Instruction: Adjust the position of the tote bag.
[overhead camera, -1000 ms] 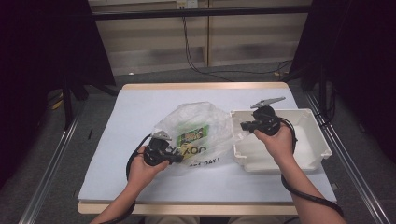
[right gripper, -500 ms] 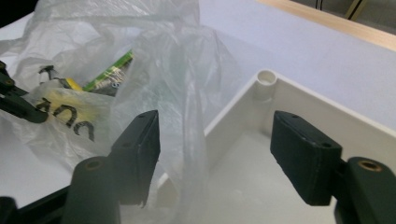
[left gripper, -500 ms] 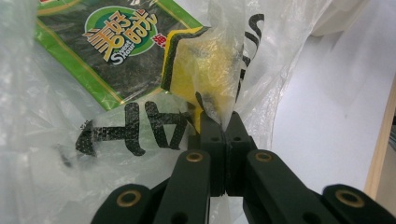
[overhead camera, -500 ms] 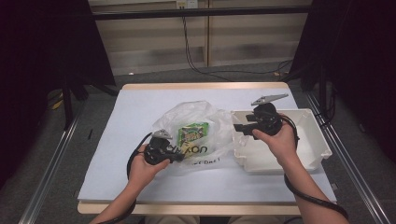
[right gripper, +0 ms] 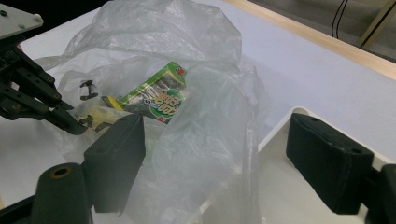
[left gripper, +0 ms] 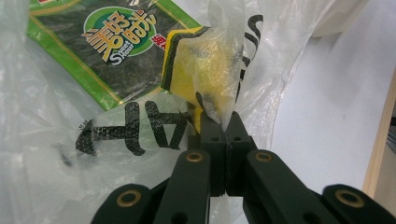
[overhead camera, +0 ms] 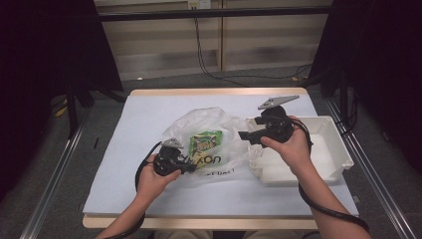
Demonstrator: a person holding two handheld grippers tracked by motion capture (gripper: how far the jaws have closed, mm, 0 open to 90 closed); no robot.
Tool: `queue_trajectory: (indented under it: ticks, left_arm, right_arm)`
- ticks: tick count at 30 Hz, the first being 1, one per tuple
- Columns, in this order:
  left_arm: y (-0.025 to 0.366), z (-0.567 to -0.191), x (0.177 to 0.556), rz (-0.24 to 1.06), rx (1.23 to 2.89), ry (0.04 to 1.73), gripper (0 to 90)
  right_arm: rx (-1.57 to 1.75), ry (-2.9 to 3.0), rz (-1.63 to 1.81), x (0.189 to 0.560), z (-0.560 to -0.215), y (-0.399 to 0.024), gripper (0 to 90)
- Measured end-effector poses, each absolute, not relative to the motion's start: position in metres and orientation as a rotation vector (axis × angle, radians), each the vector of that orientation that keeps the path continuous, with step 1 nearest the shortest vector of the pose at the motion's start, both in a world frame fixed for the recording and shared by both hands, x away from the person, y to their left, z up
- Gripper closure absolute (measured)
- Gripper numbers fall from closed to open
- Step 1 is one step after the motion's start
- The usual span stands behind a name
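Left gripper (overhead camera: 191,168) pinches plastic bag (overhead camera: 219,124) rim; right gripper (overhead camera: 244,136), jaws just opened and empty, at bag's 3 o'clock.

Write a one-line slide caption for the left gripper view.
Left gripper shut on the clear plastic bag, pinching its film beside a green snack packet inside.

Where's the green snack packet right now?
In the high view the green snack packet lies inside the clear plastic bag mid-table, between the left tool pinching the bag's edge and the white bin.
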State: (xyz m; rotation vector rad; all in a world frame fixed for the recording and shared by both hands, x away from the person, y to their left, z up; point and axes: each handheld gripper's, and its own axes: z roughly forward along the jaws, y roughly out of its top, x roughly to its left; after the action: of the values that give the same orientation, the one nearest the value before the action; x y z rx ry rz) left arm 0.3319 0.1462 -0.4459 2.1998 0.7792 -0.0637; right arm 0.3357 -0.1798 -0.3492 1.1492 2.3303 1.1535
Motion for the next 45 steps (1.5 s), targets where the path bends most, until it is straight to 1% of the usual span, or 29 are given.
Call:
queue_trajectory:
  ticks: [11, 17, 29, 40, 45]
  left_arm:
    - [0.146, -0.445, 0.332, -0.066, 2.197, 0.778, 89.8]
    - [0.146, -0.445, 0.333, -0.062, 2.207, 0.779, 89.8]
    - [0.146, -0.445, 0.333, -0.067, 2.202, 0.780, 89.9]
    - [0.146, -0.444, 0.332, -0.068, 2.190, 0.766, 89.8]
    - [0.147, -0.443, 0.330, -0.070, 2.208, 0.734, 89.8]
  right_arm:
    - [1.081, 2.365, 1.172, 0.329, -0.336, -0.169, 19.2]
    - [1.030, 2.395, 1.188, 0.327, -0.337, -0.161, 19.4]
    - [0.984, 2.469, 1.190, 0.328, -0.353, -0.141, 19.2]
    - [0.850, 2.597, 1.202, 0.328, -0.385, -0.100, 17.2]
    - [0.825, 2.635, 1.196, 0.329, -0.401, -0.085, 17.1]
